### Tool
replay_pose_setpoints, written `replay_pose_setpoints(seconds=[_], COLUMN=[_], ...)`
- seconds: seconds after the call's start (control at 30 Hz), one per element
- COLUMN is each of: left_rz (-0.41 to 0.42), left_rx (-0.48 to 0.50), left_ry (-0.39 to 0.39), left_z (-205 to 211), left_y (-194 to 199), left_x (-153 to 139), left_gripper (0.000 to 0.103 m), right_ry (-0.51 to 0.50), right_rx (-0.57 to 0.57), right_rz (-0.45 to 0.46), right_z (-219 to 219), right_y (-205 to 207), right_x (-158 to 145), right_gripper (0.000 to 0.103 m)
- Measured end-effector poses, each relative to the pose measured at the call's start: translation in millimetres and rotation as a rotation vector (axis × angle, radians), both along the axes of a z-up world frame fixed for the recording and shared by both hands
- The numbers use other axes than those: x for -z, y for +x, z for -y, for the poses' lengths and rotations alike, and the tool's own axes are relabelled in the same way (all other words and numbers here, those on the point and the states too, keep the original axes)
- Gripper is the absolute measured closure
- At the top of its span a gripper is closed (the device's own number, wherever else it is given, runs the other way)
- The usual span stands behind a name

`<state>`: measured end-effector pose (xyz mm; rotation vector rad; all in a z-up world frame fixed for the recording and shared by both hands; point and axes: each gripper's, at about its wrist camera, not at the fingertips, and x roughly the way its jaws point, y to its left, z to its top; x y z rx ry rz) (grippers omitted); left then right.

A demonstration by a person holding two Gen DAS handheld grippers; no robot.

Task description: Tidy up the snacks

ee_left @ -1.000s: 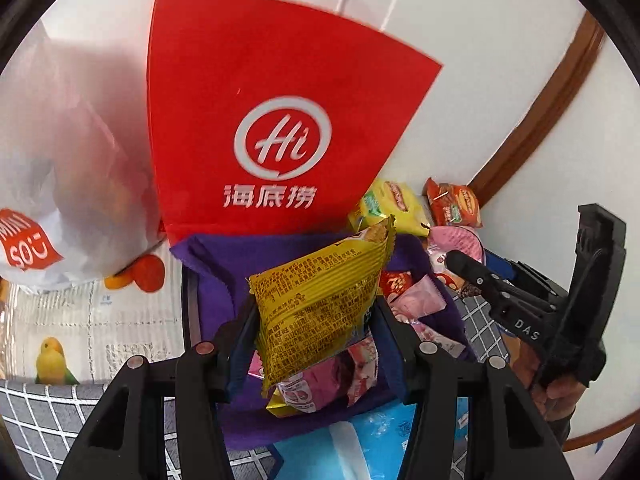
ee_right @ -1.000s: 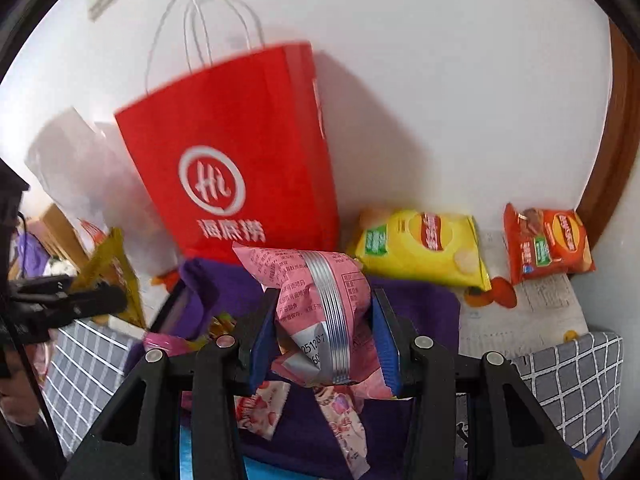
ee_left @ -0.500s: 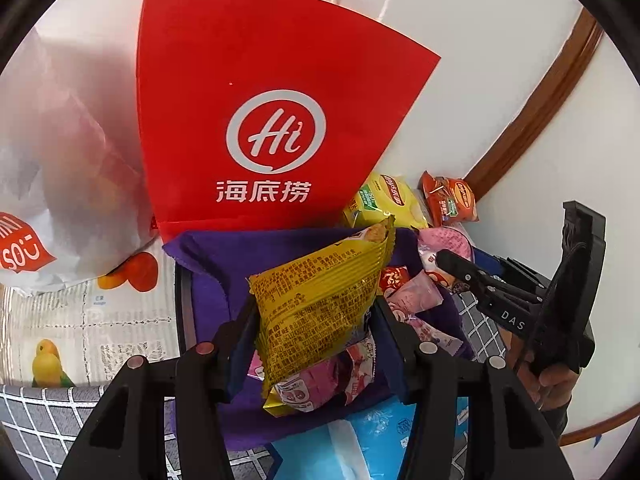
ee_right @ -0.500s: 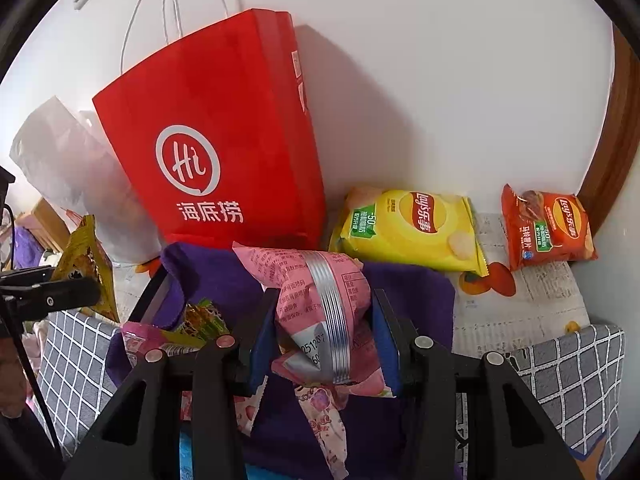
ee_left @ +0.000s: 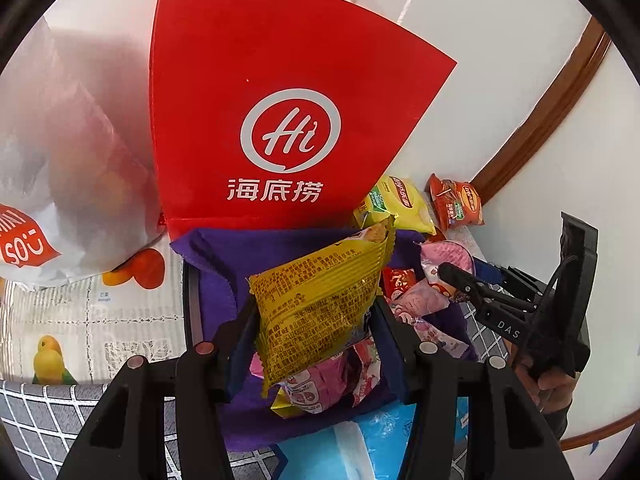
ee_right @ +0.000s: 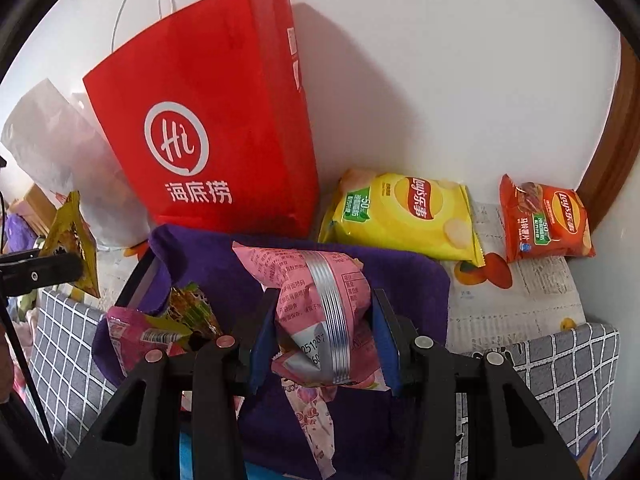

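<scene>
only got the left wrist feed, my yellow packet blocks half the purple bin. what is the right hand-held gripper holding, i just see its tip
observer: The right hand-held gripper is shut on a pink packet, with the packet's silver back seam facing the camera.
operator: anything in the bin behind my yellow packet
observer: Yes, at the left side of the purple bin a green packet lies against a second pink packet.
operator: room by the chips
observer: Bare newspaper separates the yellow chip bag from the orange chip bag.
</scene>
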<state>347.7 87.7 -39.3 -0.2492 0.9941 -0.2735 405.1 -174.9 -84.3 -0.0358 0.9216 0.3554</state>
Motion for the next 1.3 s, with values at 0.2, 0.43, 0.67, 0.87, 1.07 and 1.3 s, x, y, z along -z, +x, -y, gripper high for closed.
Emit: replay_pose_setpoints(seconds=[0.2,0.43,0.67,0.87,1.07,1.3], left_rz=[-0.007,-0.013,-0.021,-0.038,-0.072,-0.096], left_rx=[0.008,-0.014,-0.038,-0.009,0.018,0.040], left_ry=[0.002,-0.002,-0.006,0.001,0.025,0.032], left_z=[2,-6,-13,-2,11,20], left_y=[1,4,7,9,13,17], left_x=[3,5,7,13,25,34], left_gripper=[0.051,0.051,0.051,0.051,0.051,0.051], right_ry=[-0.023,-0.037,-0.027,-0.060,-0.092,-0.097], right_rx=[-0.013,-0.006,-0.028,-0.073,-0.069,-0.076], right_rz=[-0.022,-0.042,-0.049,-0.081,-0.116,-0.149], right_z=[-4,-1,-5,-17,-18,-20], right_y=[1,3,1,-1,1,3], right_x=[6,10,10,21,29,30], right_gripper=[0.058,0.058,0.058,0.058,0.058,0.057])
